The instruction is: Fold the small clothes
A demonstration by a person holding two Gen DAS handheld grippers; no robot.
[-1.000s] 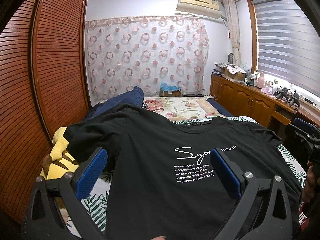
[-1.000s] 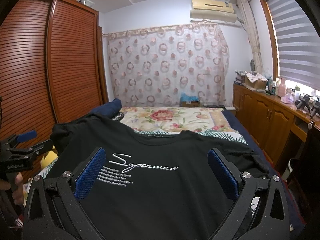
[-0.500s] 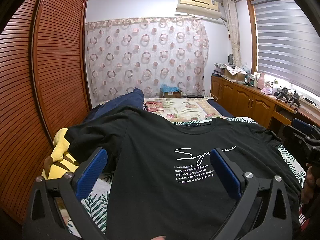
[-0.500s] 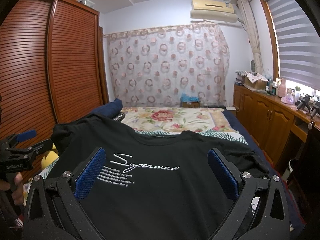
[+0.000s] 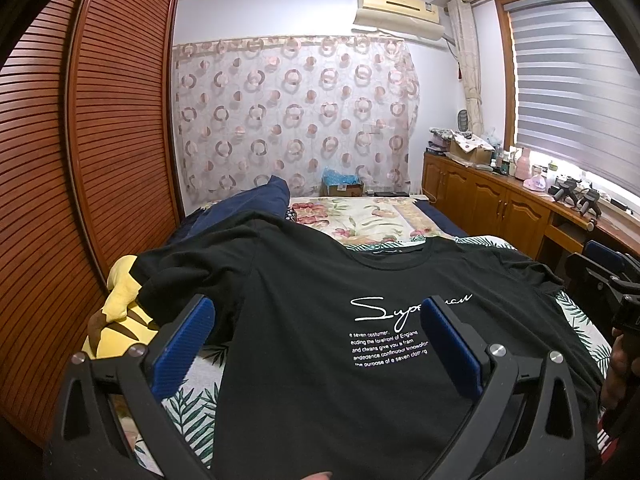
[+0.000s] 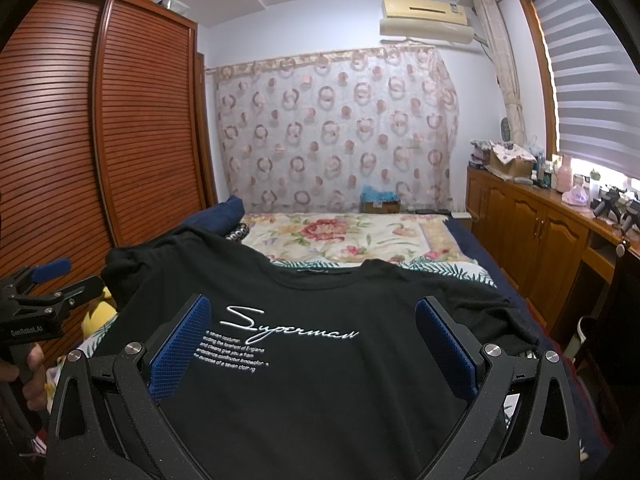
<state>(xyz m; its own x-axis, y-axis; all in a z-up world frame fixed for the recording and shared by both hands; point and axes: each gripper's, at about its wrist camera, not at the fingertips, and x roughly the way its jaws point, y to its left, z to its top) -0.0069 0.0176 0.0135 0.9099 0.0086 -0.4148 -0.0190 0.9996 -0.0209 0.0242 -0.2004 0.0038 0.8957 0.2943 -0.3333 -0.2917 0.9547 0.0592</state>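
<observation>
a black tee [image 5: 320, 344] lies face up and spread flat on the bed [image 5: 360, 220], its hem at the near edge, its collar toward the far end, its white print readable from the near side. left tongs [image 5: 316, 340] and right tongs [image 6: 312, 340] both hang above the tee near the hem, jaws spread wide, blue pads well apart, nothing between them. each pair also shows at the margin of the other's view, gripped by a hand [image 6: 34, 376].

no fold is made yet, by the look of the cloth.

risks, as judged from this layout:
- the left sleeve [image 5: 180, 276] lies rumpled over a yellow toy [image 5: 120, 304] at the bed's left edge. a fold begun there may drag the toy or trap a lump under the cloth.
- the right sleeve [image 6: 500, 316] droops toward the bed's right edge. a pull on the body could slide it off.
- thin black knit on a soft cover: wide jaws pressed down may pinch the leaf-print sheet [image 5: 188, 400] along with the tee, or take both layers where one is wanted.
- uneven lift by the two tongs would skew the crease and leave the print off centre.
- black cloth hides its own edges, so the hem line is hard to find from these views.
</observation>
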